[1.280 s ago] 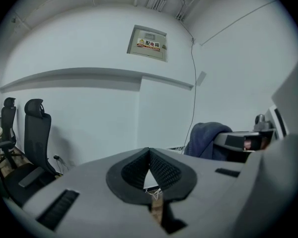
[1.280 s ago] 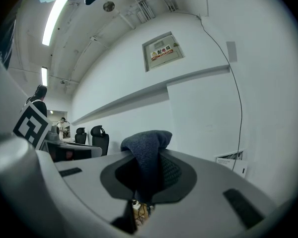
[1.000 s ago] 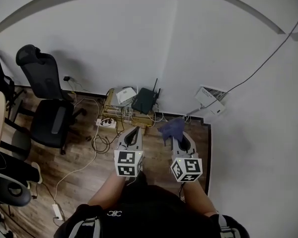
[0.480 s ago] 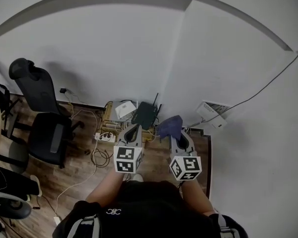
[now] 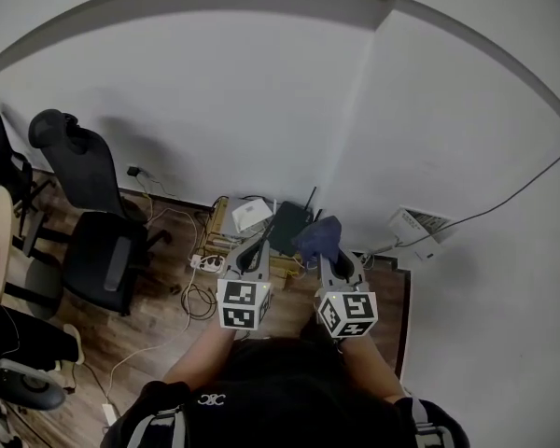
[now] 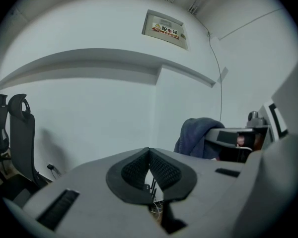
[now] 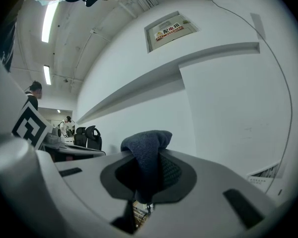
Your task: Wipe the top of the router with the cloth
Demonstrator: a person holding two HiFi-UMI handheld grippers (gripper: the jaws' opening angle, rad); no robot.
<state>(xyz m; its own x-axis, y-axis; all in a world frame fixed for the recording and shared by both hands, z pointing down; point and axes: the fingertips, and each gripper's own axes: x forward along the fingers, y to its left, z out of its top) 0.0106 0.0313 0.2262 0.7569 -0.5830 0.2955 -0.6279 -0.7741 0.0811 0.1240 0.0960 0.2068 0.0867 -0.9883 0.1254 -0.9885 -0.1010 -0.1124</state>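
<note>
Right hand-held gripper [image 5: 329, 256] clamps the blue cloth [image 5: 319, 236] near the black router [image 5: 287, 227]; left hand-held gripper [image 5: 255, 248] closed, empty

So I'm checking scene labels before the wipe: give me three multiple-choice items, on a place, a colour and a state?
1. The flat black plastic router stands: A) right of the white flat box; B) on a sofa; C) in a sink.
2. The crumpled fabric cloth is: A) red; B) dark blue; C) yellow.
3. The right claw is: A) open, empty; B) shut on a pen; C) shut on the cloth.
Answers: 1 A, the head view shows them side by side; 2 B, seen in both gripper views; 3 C, its jaws pinch the cloth.
</note>
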